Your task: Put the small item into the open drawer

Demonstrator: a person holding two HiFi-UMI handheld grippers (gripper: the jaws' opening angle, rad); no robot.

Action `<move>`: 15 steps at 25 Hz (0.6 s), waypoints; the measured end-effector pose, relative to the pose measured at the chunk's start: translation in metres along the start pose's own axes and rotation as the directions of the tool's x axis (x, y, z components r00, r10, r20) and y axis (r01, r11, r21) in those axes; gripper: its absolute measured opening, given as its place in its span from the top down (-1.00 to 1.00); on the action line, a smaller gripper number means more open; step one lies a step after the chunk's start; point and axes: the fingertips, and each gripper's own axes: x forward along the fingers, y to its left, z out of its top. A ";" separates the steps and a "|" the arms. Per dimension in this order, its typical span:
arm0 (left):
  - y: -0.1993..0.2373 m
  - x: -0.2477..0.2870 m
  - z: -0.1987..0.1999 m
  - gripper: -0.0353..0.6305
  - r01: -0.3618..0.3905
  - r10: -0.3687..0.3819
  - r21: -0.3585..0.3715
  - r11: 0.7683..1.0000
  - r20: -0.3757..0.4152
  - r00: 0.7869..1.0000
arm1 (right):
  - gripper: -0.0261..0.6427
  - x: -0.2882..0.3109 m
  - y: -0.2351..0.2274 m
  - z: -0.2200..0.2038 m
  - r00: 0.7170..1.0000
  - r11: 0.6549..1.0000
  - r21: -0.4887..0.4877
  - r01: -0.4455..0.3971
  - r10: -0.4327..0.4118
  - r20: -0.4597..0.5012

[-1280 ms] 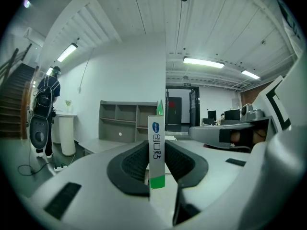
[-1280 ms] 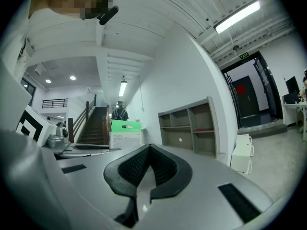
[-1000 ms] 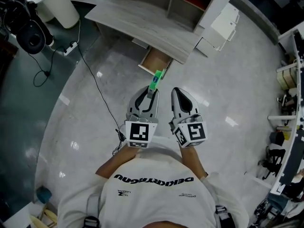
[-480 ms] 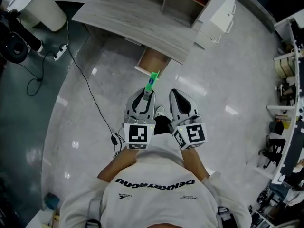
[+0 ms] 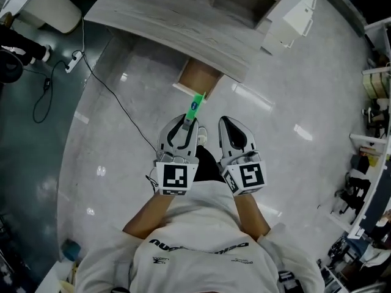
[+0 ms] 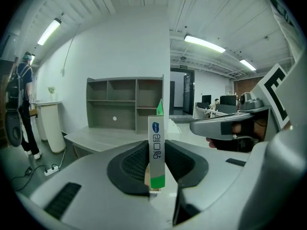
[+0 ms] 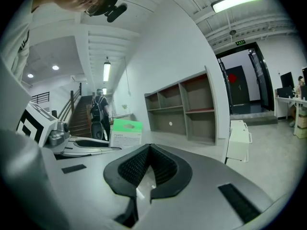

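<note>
**Small box in the left tongs, short of the open drawer**

From the head view I am looking down on a pale wooden desk (image 5: 171, 20) whose front edge is overhanging the rear of the open drawer (image 5: 200, 77). The drawer's brown inside is showing below that edge. A black cable (image 5: 116, 96) is trailing across the glossy floor from a power strip (image 5: 74, 58) on the left, passing near the left gripper (image 5: 188, 122). A white cabinet (image 5: 296, 17) is standing to the right of the desk. Bare floor is lying between the drawer front and the small box (image 5: 195, 107), which is sticking out forward towards the drawer, near it but apart.

Only the head view is giving me the drawer. The left gripper view is showing the box's narrow printed face upright, a grey shelf unit (image 6: 124, 102) on the desk, and a person (image 6: 21, 104) standing at the far left. The right gripper view is showing the box's broad side with its green top band, and a staircase (image 7: 79, 121) behind it.

The left gripper is clamping the small box low down, one pad pressing each side, jaws partly apart around it. The right gripper (image 5: 229, 124) is alongside, its jaws meeting at the tips with nothing between them.
</note>
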 end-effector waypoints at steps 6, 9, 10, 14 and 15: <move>0.009 0.051 -0.030 0.59 0.017 -0.017 -0.004 1.000 -0.057 0.998 | 0.84 0.037 -0.031 -0.026 1.000 1.000 0.017 -0.001 0.002 -0.030; 0.011 0.070 -0.045 0.59 0.017 -0.017 0.002 1.000 -0.079 0.997 | 0.84 0.051 -0.041 -0.043 0.999 0.999 0.032 -0.015 0.016 -0.046; 0.011 0.075 -0.051 0.59 0.017 -0.017 0.004 1.000 -0.089 0.996 | 0.84 0.055 -0.044 -0.049 0.998 0.999 0.038 -0.018 0.020 -0.054; 0.013 0.099 -0.071 0.59 0.020 -0.019 0.002 1.000 -0.131 0.991 | 0.84 0.074 -0.054 -0.069 0.997 0.998 0.053 -0.023 0.027 -0.076; 0.013 0.105 -0.076 0.59 0.021 -0.021 -0.002 1.000 -0.139 0.990 | 0.84 0.079 -0.057 -0.072 0.996 0.998 0.055 -0.027 0.031 -0.079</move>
